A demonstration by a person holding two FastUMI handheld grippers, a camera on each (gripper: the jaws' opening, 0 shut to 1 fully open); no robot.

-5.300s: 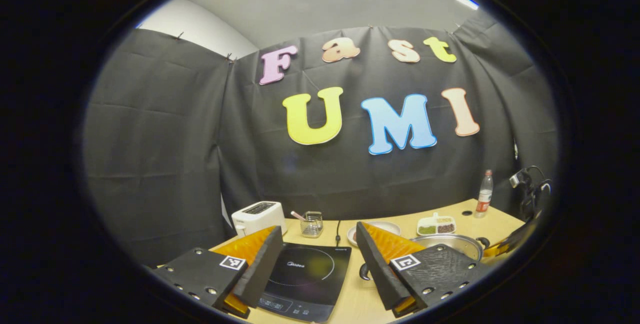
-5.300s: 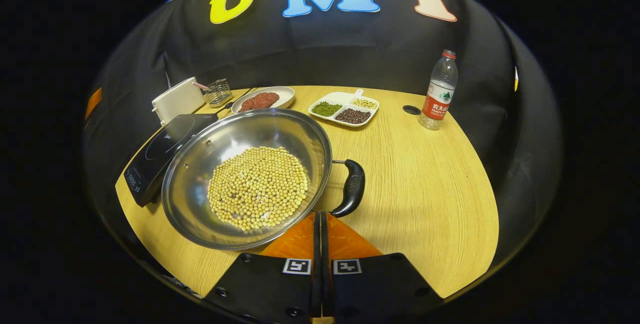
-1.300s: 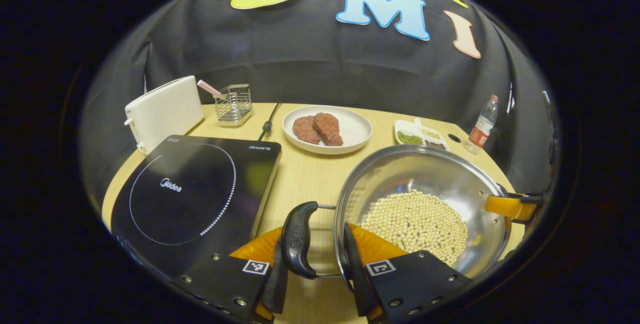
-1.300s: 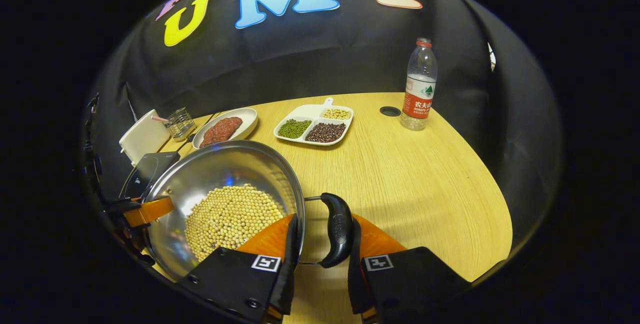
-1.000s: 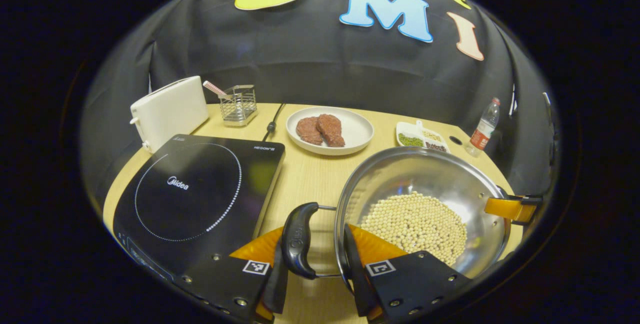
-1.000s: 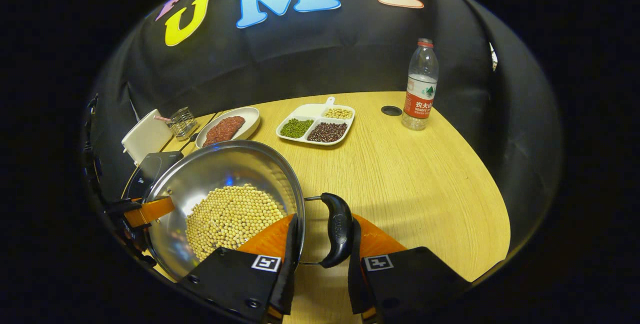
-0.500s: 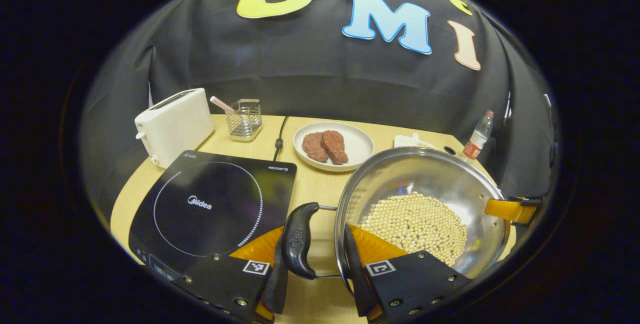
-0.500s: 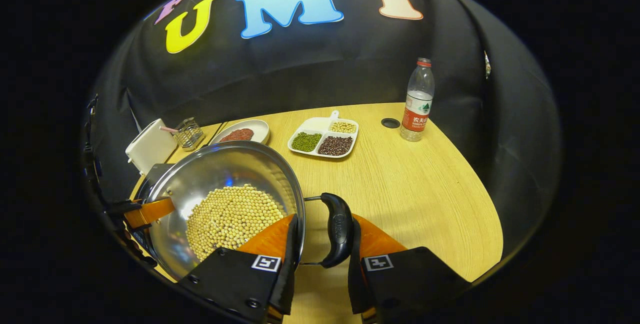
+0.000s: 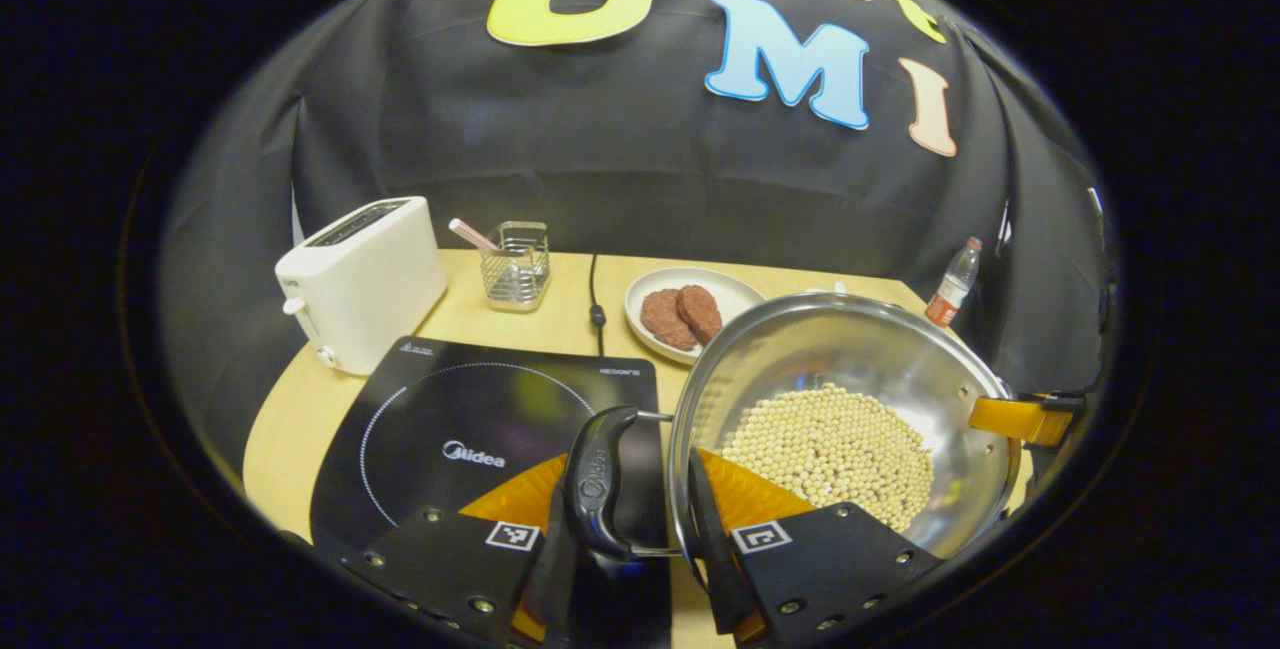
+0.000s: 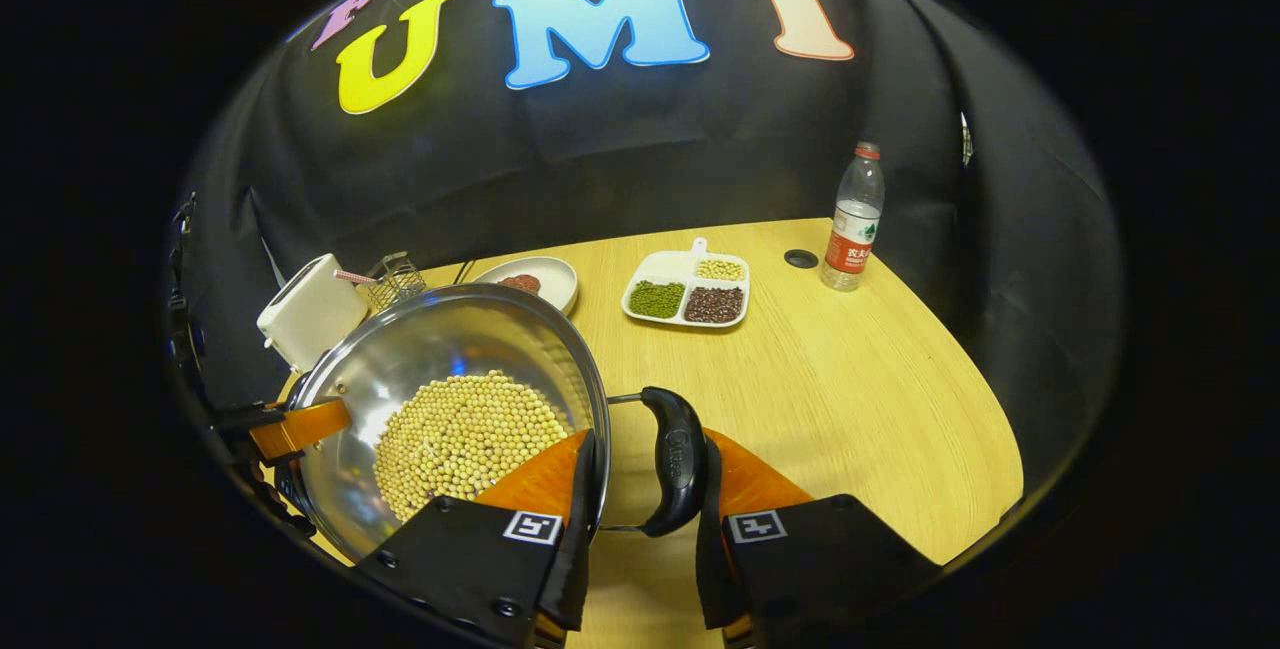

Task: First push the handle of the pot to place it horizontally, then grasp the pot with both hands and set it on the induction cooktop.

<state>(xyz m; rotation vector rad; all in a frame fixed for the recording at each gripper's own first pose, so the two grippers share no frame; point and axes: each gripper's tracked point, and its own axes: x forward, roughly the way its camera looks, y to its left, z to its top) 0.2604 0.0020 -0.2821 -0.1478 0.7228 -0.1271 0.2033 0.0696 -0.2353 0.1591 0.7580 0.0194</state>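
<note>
Left gripper view — pot (image 9: 850, 379) held (aloft).

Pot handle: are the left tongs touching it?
Touching. Left gripper view: the left tongs clamp the handle, one finger pressed on it, the other on the pot rim.
</note>
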